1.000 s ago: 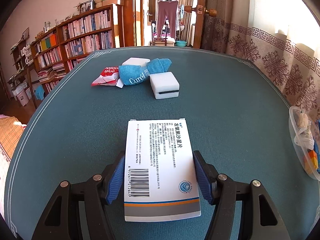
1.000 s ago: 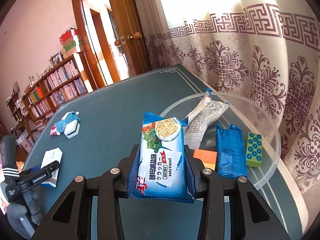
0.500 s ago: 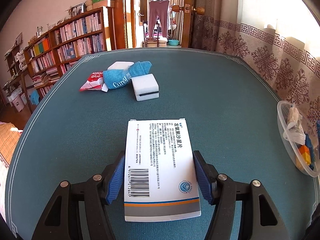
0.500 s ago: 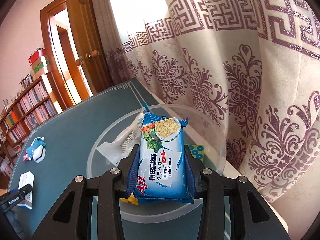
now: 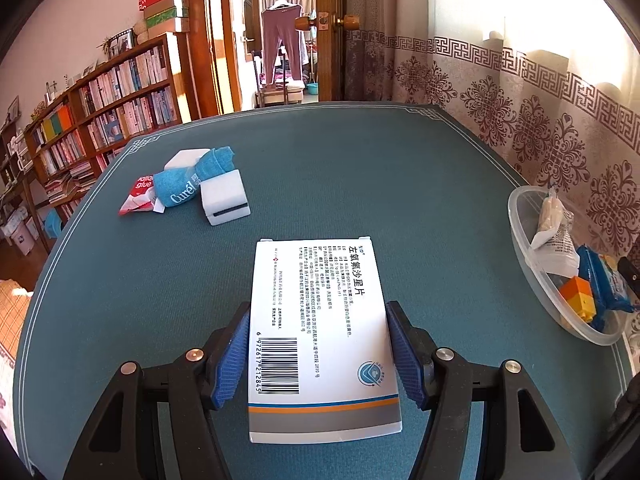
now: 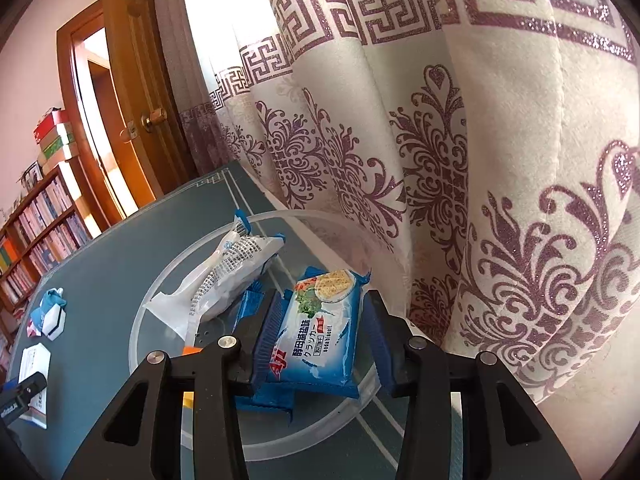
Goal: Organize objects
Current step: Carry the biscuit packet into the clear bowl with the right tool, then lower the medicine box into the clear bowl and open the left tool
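Two grips — left gripper (image 5: 318,354) clamps white box (image 5: 320,332); right gripper (image 6: 320,344) jaws opening, blue biscuit packet (image 6: 320,336) loose.

Wrist views near table (image 5: 360,168); share bowl (image 6: 160,300), seemingly.

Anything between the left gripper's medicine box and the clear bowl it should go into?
Nothing visible. Only bare table lies between the medicine box and the clear bowl, whose near rim is open.

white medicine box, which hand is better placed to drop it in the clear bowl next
Left. The left gripper already clamps the white medicine box, with the clear bowl off to its right. The right gripper is over the bowl, its jaws just opening around the biscuit packet.
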